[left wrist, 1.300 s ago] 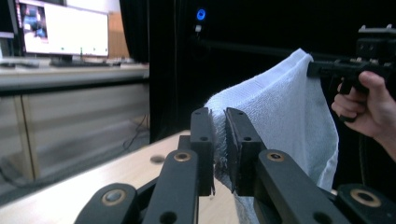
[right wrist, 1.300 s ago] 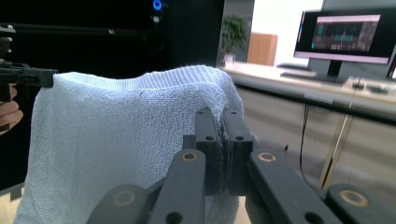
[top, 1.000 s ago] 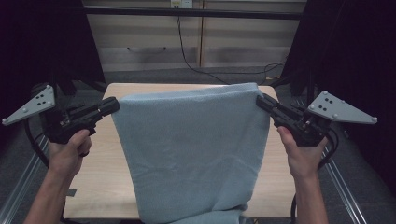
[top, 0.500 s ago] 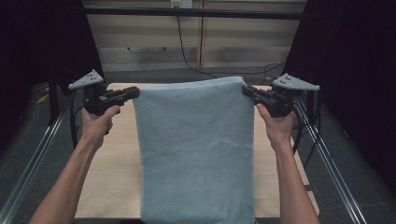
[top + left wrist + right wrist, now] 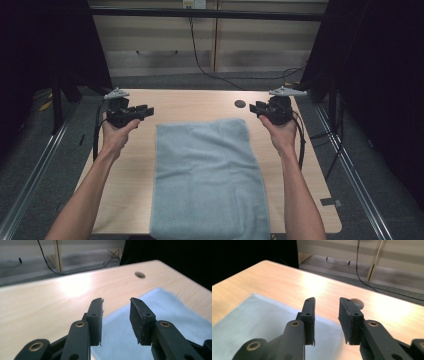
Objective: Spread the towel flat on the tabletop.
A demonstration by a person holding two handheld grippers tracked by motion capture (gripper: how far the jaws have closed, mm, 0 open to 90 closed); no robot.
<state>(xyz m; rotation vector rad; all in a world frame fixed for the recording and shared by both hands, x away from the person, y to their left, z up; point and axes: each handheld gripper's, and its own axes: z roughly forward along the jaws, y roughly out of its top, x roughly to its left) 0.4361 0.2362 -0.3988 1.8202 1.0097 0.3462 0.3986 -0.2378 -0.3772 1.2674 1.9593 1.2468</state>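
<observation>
One pale blue terry towel [image 5: 207, 180] lies flat along the middle of a light wooden table [image 5: 190, 105], its near end hanging over the front edge. No writing or labels can be read. Left gripper [image 5: 145, 111] and right gripper [image 5: 253, 107] hover just beyond the towel's far corners, jaws parted and empty. A round hole [image 5: 240, 104] marks the tabletop. Grey floor, black cable [image 5: 200, 55] and pale panelling lie behind.

Pale blue terry-cloth towel [image 5: 207, 180], frame centre: soft, fuzzy, matt. Light wooden tabletop [image 5: 195, 102]: smooth, slight sheen. Black plastic gripper jaws, lower frame: matt, brass-coloured metal pivots, frayed pad edges.
</observation>
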